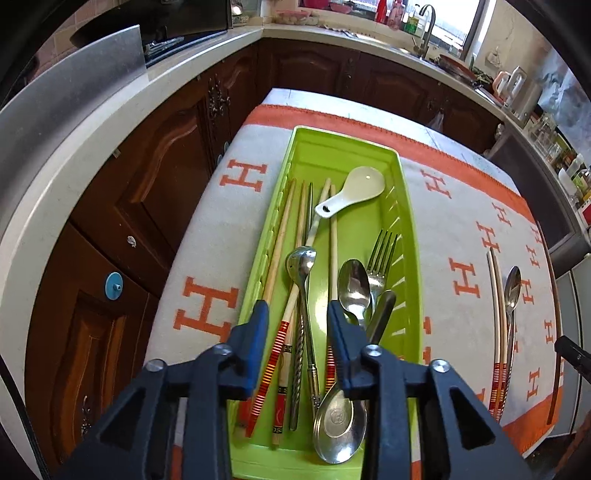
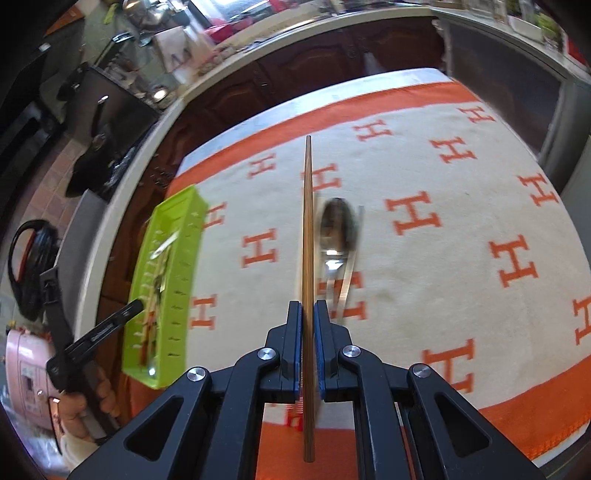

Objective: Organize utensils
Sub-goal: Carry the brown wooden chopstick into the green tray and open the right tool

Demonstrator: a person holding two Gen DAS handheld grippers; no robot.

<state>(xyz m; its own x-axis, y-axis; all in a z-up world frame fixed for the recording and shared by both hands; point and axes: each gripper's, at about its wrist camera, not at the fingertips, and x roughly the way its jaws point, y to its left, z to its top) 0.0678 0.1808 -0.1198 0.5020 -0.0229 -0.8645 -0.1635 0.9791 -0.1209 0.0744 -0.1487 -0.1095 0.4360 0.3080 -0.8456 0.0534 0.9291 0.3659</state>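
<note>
Right wrist | right gripper (image 2: 308, 308) clamps brown wooden chopstick (image 2: 307, 221) for green plastic tray (image 2: 192, 236) | left gripper (image 1: 297, 314) jaws apart, empty, waiting over tray

Table under a cream cloth (image 1: 229, 221) with orange H's, bearing green tray (image 1: 410, 236), spoon (image 1: 512, 291), chopsticks (image 1: 496, 314).

Orange-lettered cloth (image 1: 229, 229), wooden cabinets (image 1: 147, 177), faucet (image 1: 426, 26).

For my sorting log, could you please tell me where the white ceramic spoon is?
In the left wrist view, the white ceramic spoon lies in the green tray's far half, right of the chopsticks, beyond the fork.
</note>
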